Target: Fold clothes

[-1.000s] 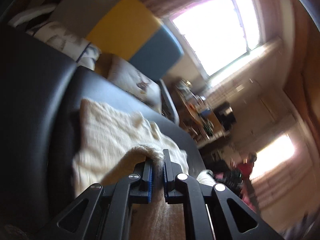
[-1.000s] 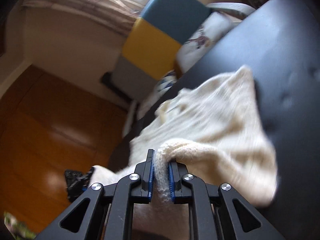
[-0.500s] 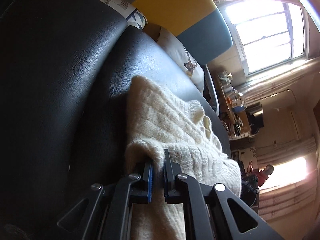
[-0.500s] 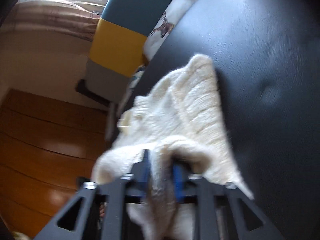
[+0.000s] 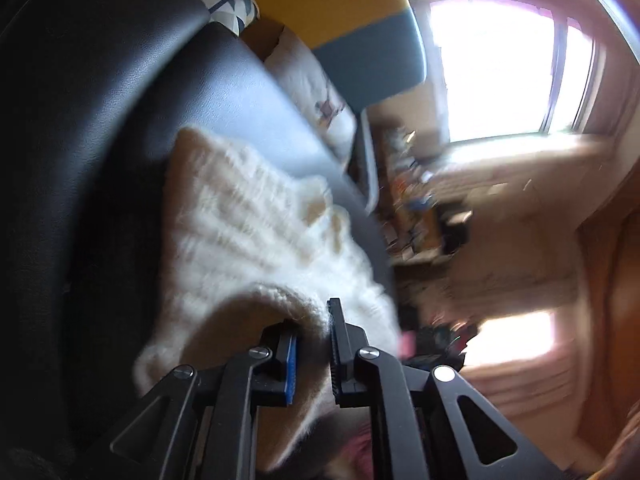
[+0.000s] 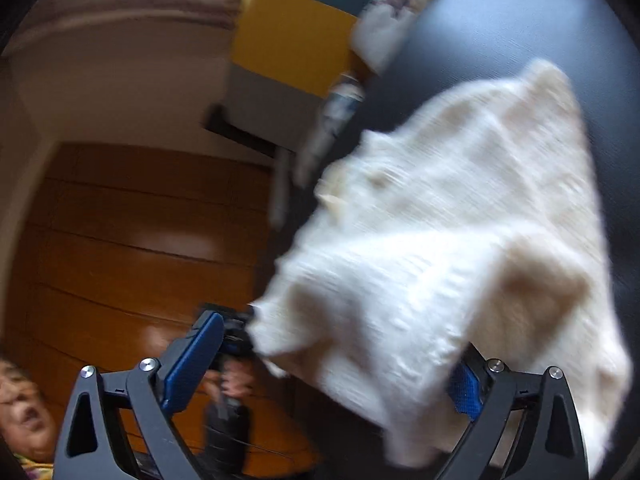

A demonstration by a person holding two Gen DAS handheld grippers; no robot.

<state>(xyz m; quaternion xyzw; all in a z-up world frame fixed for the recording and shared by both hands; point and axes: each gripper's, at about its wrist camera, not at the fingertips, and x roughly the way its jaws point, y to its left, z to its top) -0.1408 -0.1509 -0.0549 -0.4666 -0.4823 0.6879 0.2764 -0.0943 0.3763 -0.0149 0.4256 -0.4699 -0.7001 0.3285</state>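
Observation:
A cream knitted sweater (image 5: pixel 248 236) lies on the black leather sofa seat (image 5: pixel 120 128). My left gripper (image 5: pixel 312 344) is shut on a bunched edge of the sweater, which bulges between its blue-padded fingers. In the right wrist view the sweater (image 6: pixel 460 240) spreads over the black seat (image 6: pixel 520 20). My right gripper (image 6: pixel 328 364) stands wide open, its fingers apart on either side of the sweater's near edge, which hangs loose between them. Both views are motion-blurred.
A yellow, blue and grey cushion (image 5: pixel 336 12) and patterned pillows (image 5: pixel 320 96) sit at the sofa's far end. A cluttered table (image 5: pixel 416 208) stands below a bright window (image 5: pixel 500 68). A wooden wall (image 6: pixel 132 232) and a person's face (image 6: pixel 24 412) show on the right gripper's left.
My right gripper has opened wide and let go of the sweater's edge. My left gripper still grips its edge and has swung, lifting the fold slightly.

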